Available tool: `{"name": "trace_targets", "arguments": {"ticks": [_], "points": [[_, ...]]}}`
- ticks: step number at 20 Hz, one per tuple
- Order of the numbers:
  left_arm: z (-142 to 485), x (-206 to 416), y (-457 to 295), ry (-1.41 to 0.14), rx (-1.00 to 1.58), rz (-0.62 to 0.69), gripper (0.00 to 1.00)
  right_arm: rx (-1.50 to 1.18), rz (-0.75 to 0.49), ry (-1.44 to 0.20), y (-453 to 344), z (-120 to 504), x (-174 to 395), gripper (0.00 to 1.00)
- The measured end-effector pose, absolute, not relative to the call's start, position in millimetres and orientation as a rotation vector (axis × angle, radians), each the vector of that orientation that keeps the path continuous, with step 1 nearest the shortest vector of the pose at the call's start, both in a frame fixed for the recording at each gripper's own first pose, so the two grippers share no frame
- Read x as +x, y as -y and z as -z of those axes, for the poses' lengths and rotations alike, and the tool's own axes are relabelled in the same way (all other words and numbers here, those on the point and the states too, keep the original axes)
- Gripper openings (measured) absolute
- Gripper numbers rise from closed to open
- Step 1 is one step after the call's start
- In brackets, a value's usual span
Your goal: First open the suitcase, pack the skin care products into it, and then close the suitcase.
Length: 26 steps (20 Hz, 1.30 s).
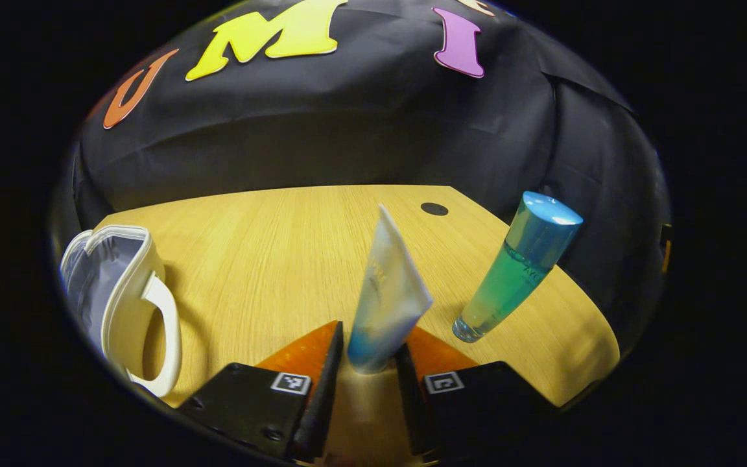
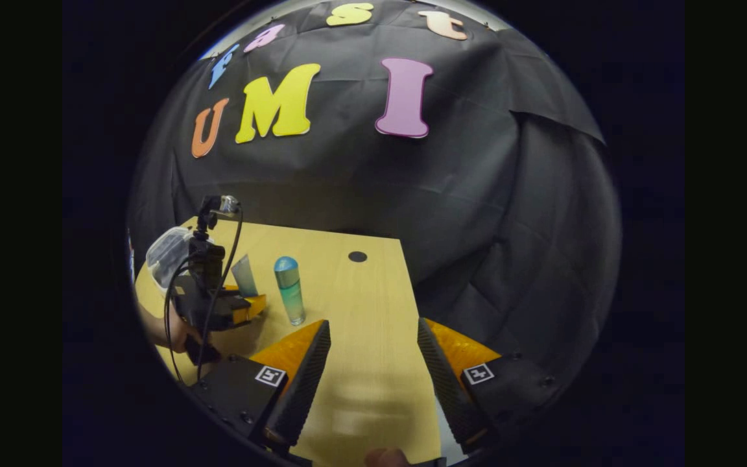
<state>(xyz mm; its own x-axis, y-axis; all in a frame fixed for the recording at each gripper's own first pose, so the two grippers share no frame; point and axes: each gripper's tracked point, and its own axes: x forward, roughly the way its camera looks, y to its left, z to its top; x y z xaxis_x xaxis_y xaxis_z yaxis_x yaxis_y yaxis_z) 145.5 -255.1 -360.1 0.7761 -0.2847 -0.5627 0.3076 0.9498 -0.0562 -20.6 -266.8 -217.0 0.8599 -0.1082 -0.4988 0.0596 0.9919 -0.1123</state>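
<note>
In the left gripper view my left gripper (image 1: 369, 353) is shut on a pale blue-and-white tube (image 1: 388, 292), which stands upright between its fingers above the wooden table (image 1: 270, 259). A tall blue-green bottle (image 1: 517, 266) with a blue cap stands to the right of the tube. The small white suitcase (image 1: 120, 292) lies open at the left edge, its pale lining showing. In the right gripper view my right gripper (image 2: 373, 340) is open over bare table, and farther left the left gripper (image 2: 218, 301) holds the tube (image 2: 244, 275) beside the bottle (image 2: 290, 288), with the suitcase (image 2: 169, 253) behind it.
A dark round hole (image 1: 434, 209) sits in the table near its far edge. The table's right edge (image 2: 412, 311) runs close beside my right gripper. A hand (image 2: 172, 331) holds the left gripper at the table's left side.
</note>
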Motion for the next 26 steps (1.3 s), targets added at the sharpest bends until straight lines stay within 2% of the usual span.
{"name": "trace_targets", "arguments": {"ticks": [1,5,9,14,19,22,24,26], "points": [[361,145,255,-0.612,0.034,0.322,0.42,-0.089,0.066,-0.533,261,223,-16,0.81],[338,136,242,-0.605,-0.031,0.311,0.38,-0.056,-0.070,-0.592,226,257,9,0.81],[292,109,209,-0.575,-0.047,0.286,0.37,-0.031,-0.150,-0.606,186,278,28,0.81],[239,74,184,-0.551,-0.090,0.237,0.36,0.047,-0.152,-0.629,160,301,55,0.81],[191,51,142,-0.503,-0.077,0.165,0.37,0.101,-0.096,-0.651,154,326,91,0.80],[181,35,115,-0.503,-0.072,0.118,0.37,0.106,-0.072,-0.661,153,337,100,0.72],[179,26,100,-0.507,-0.070,0.093,0.37,0.087,-0.054,-0.651,153,336,106,0.62],[177,17,85,-0.515,-0.067,0.070,0.37,0.089,-0.039,-0.656,154,340,108,0.61]]}}
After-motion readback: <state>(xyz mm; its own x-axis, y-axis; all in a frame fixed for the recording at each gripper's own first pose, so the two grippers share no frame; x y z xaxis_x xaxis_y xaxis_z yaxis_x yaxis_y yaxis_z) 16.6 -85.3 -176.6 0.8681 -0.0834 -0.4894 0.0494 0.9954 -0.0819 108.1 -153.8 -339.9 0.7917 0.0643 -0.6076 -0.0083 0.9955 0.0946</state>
